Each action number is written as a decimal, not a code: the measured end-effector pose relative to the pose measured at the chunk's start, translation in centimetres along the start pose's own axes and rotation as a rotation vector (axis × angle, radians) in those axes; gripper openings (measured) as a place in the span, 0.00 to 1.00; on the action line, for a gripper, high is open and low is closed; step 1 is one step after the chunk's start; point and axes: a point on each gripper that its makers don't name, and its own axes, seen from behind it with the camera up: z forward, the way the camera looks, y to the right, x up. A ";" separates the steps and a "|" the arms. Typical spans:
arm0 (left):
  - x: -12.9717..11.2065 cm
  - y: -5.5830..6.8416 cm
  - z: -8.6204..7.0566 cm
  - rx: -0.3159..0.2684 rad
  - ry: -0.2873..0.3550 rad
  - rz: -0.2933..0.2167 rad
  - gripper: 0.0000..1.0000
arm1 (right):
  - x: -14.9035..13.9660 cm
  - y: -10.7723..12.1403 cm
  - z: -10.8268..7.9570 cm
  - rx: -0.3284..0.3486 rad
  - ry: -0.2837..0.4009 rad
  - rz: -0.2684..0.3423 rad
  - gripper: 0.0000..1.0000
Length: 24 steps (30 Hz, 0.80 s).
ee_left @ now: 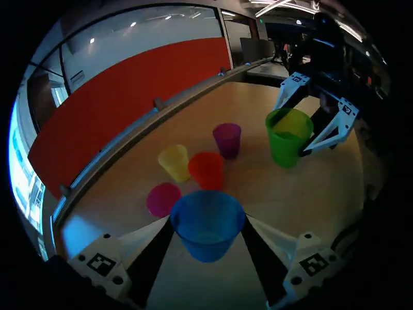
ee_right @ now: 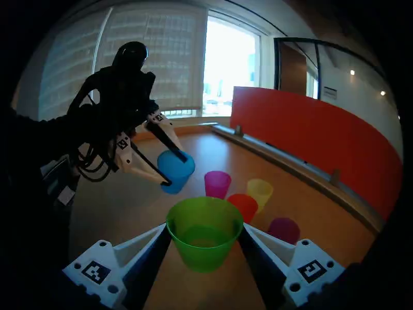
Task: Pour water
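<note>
In the left gripper view, my left gripper [ee_left: 207,227] is shut on a blue cup [ee_left: 207,223] held upright above the wooden table [ee_left: 310,196]. Farther off, my right gripper [ee_left: 295,135] is shut on a green cup [ee_left: 288,135], also upright. In the right gripper view the green cup [ee_right: 204,237] sits between the right gripper's [ee_right: 204,235] fingers, some liquid showing at its bottom. Across the table the left gripper [ee_right: 170,168] holds the blue cup [ee_right: 175,170]. The two held cups are apart.
Between the grippers stand a yellow cup [ee_left: 174,162], an orange cup [ee_left: 206,169], a purple cup [ee_left: 227,139] and a magenta cup [ee_left: 163,199] on the table. A red partition [ee_left: 129,98] with a metal rail [ee_left: 155,116] runs along the table's far edge.
</note>
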 end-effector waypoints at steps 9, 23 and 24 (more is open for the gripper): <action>-1.2 1.0 2.0 -0.053 -0.054 0.005 0.87 | -1.9 0.5 1.2 0.024 -0.075 0.001 0.90; -2.5 1.7 4.7 -0.109 -0.085 -0.021 0.88 | -4.4 0.9 2.9 0.049 -0.147 -0.006 0.90; -2.6 1.8 4.9 -0.111 -0.084 -0.025 0.88 | -4.4 1.0 3.0 0.049 -0.148 -0.006 0.90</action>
